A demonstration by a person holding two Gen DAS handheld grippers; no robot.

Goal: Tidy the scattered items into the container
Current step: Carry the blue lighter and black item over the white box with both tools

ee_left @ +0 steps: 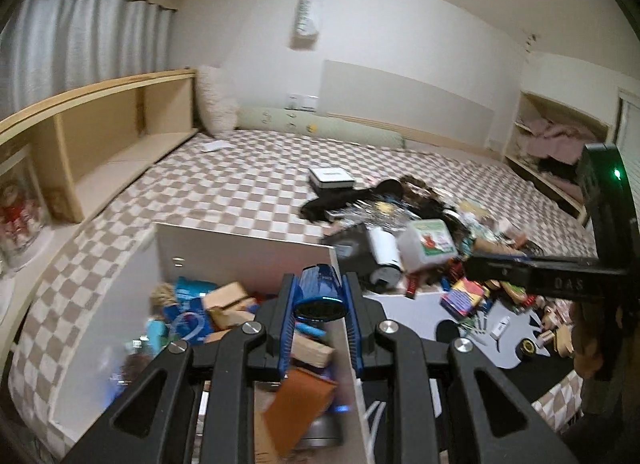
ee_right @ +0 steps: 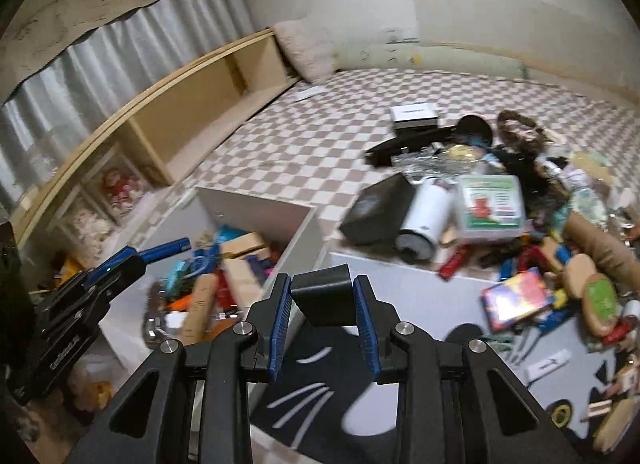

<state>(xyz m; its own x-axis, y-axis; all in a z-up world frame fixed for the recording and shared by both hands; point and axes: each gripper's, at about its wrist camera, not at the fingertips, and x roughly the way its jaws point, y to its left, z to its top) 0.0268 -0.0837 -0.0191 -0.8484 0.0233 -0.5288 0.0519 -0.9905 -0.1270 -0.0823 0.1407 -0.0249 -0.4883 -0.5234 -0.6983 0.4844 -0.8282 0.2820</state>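
Left wrist view: left gripper (ee_left: 320,296) clamps a shiny blue cylinder (ee_left: 319,288) above the white box (ee_left: 244,248) (half full). Right gripper (ee_right: 322,298) grips a black block (ee_right: 323,296); its body reads "DAS". Clutter (ee_right: 520,232) covers the bed (ee_right: 288,143).

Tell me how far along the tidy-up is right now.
Partly done. The white box already holds wooden blocks and blue toys. In hand: the left gripper is shut on a blue cylinder over the box, and the right gripper is shut on a black block. Left: a large pile is still on the bed, including the white bottle and clear tub.
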